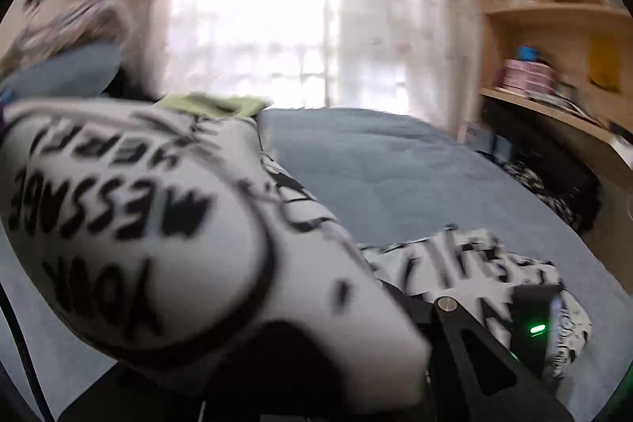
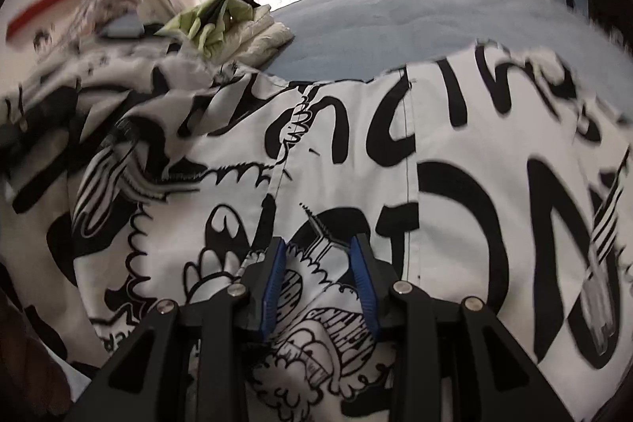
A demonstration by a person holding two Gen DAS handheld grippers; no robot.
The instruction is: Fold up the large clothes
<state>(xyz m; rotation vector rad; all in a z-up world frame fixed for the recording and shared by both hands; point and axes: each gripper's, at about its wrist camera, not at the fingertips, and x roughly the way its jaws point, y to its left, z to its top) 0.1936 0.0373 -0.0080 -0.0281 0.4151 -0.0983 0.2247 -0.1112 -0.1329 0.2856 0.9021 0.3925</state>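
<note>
The big white garment with black graffiti lettering (image 2: pixel 356 161) lies spread over the blue bedspread (image 2: pixel 395 22), one end bunched toward a pile of green and cream clothes (image 2: pixel 225 18). The right gripper (image 2: pixel 322 275) points down at it, its blue pads (image 2: pixel 275 283) partly apart with printed cloth showing between them; I cannot tell whether they pinch it. The left gripper (image 1: pixel 415 335) is clamped together on a fold of the same garment, which drapes over its front and hides the fingertips.
</note>
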